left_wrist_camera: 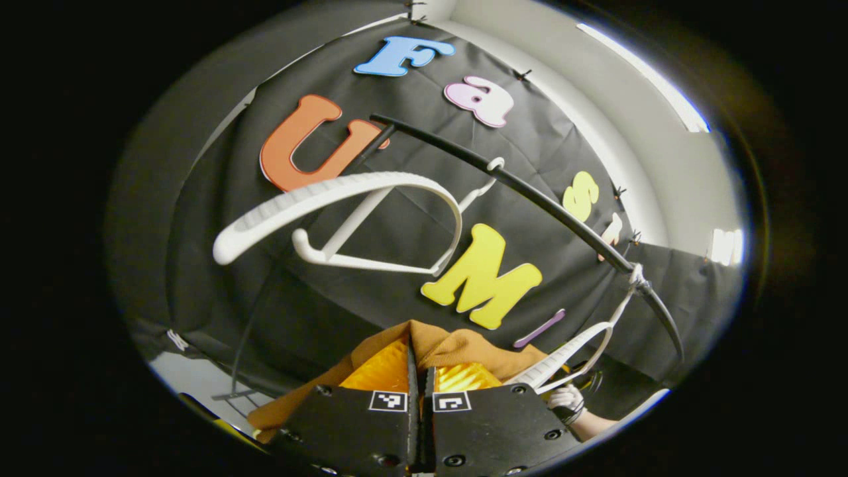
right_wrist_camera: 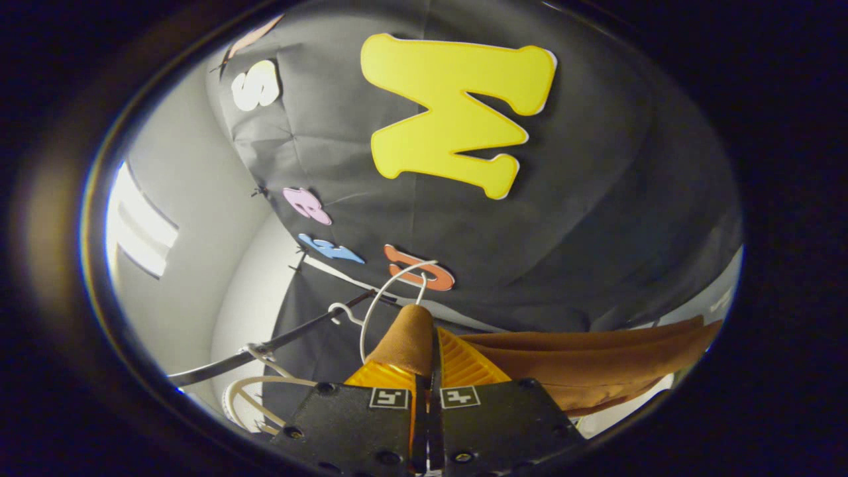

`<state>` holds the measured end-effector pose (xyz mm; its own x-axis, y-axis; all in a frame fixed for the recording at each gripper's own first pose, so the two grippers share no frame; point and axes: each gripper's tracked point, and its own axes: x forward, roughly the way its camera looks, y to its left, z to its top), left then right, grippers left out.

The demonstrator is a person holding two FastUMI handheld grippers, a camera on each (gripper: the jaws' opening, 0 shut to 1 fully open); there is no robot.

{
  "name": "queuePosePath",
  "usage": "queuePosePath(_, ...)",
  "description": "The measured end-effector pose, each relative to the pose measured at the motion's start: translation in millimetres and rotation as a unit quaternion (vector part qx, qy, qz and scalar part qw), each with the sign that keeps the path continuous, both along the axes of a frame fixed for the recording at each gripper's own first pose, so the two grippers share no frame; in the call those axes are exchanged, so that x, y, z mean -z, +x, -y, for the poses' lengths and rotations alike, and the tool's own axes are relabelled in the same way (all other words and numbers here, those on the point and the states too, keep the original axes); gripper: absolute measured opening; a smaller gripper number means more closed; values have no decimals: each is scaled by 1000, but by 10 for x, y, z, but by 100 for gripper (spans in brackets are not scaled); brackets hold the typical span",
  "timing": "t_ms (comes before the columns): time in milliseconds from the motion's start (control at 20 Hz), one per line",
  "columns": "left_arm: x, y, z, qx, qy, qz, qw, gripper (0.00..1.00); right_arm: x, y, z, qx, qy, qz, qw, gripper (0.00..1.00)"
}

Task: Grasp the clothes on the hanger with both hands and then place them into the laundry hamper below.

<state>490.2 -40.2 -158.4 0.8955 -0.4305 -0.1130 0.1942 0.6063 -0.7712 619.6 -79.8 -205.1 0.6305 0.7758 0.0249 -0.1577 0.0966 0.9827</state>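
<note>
A brown garment [left_wrist_camera: 457, 348] is bunched between the fingers of my left gripper [left_wrist_camera: 419, 371], which is shut on it. An empty white hanger [left_wrist_camera: 344, 218] swings tilted above, hooked on the black rail [left_wrist_camera: 530, 192]. In the right gripper view, my right gripper [right_wrist_camera: 429, 361] is shut on a fold of the same brown garment [right_wrist_camera: 596, 364], which stretches off to the right. The white hanger [right_wrist_camera: 394, 298] and the black rail [right_wrist_camera: 265, 348] show just behind that fold.
A second white hanger [left_wrist_camera: 583, 351] hangs farther along the rail, with a gloved hand [left_wrist_camera: 568, 401] below it. Another white hanger [right_wrist_camera: 265, 394] sits low on the left in the right gripper view. White booth walls flank the black cloth.
</note>
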Motion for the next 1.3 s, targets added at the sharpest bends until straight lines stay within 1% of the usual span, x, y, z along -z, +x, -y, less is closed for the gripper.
queuePosePath(50,25,-31,28,4,-20,-2,1000,0,35,-17,-29,-2,14,-7,1000,4)
queuePosePath(100,70,-86,2,3,-30,-4,1000,0,77,-57,-34,-4,18,-8,1000,4)
queuePosePath(200,234,-181,-37,-6,-33,-16,999,0,229,-134,-66,-8,6,-16,1000,4)
queuePosePath(300,439,-261,-33,-14,-21,-36,999,0,399,-228,-77,-11,-16,-22,1000,4)
queuePosePath(400,581,-418,-39,-18,-2,-48,999,0,512,-363,-77,-10,-23,-28,999,4)
queuePosePath(550,637,-610,26,-22,15,-54,998,0,663,-593,-93,-3,-46,-31,998,4)
queuePosePath(650,659,-713,108,-27,34,-56,997,0,683,-751,-152,-8,-53,-28,998,4)
queuePosePath(800,582,-977,275,-31,43,-57,997,0,653,-1155,-401,-22,-39,-23,999,4)
queuePosePath(850,544,-1057,380,-24,50,-53,997,0,610,-1282,-505,-33,-38,-18,999,4)
queuePosePath(950,453,-1141,612,-14,65,-40,997,0,580,-1558,-784,-58,-54,-2,997,4)
queuePosePath(1100,292,-1368,886,2,81,-32,996,0,533,-1959,-1188,-77,-88,30,993,5)
queuePosePath(1200,196,-1463,1044,10,81,-25,996,0,443,-2128,-1343,-75,-90,41,992,4)
queuePosePath(1300,168,-1536,1143,16,96,-21,995,0,450,-2345,-1480,-84,-85,48,992,4)
